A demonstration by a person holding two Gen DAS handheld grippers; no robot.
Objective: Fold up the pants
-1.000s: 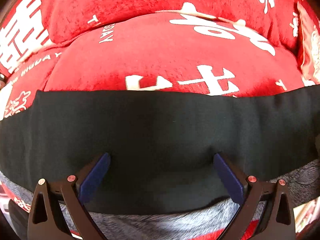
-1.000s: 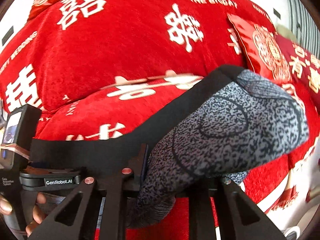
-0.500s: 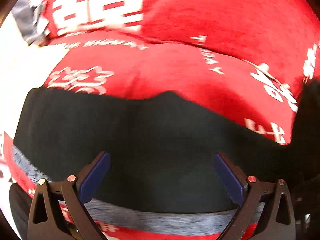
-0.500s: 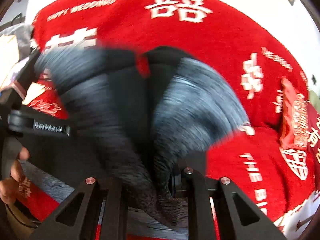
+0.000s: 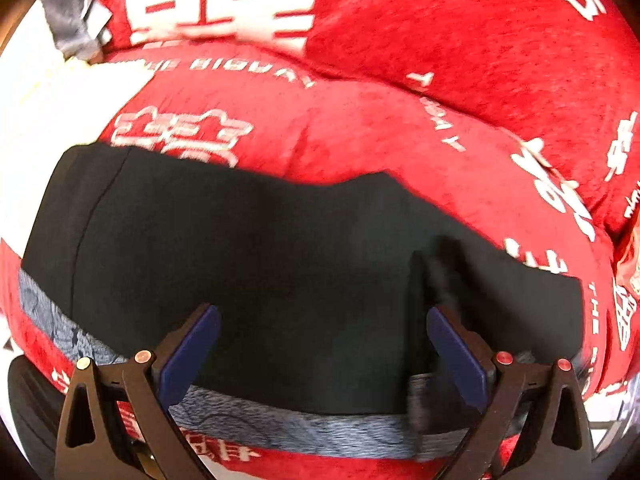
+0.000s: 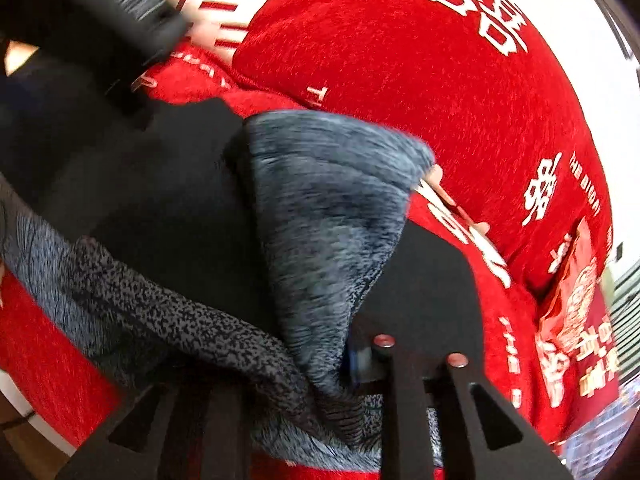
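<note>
A: Where are the pants (image 5: 304, 264)?

B: Spread on the red blanket (image 5: 440, 52) with white lettering. From the left wrist they show as a broad black panel with a grey speckled band along the near edge.

A: And the left claw (image 5: 320, 340)?

B: Wide apart, blue pads (image 5: 188, 352) hovering over the black cloth, nothing pinched between them.

A: The right claw (image 6: 312, 380)?

B: Its jaws are opening. A fold of the grey speckled cloth sits bunched between the black fingers and rises as a blurred flap above the black panel. Whether the pads press on it I cannot tell; the cloth hides them.

A: Anything else?

B: A red cushion (image 6: 576, 320) with gold print lies at the right edge of the right wrist view. A grey rag (image 5: 76, 16) sits at the top left of the left view, well away from the pants.
</note>
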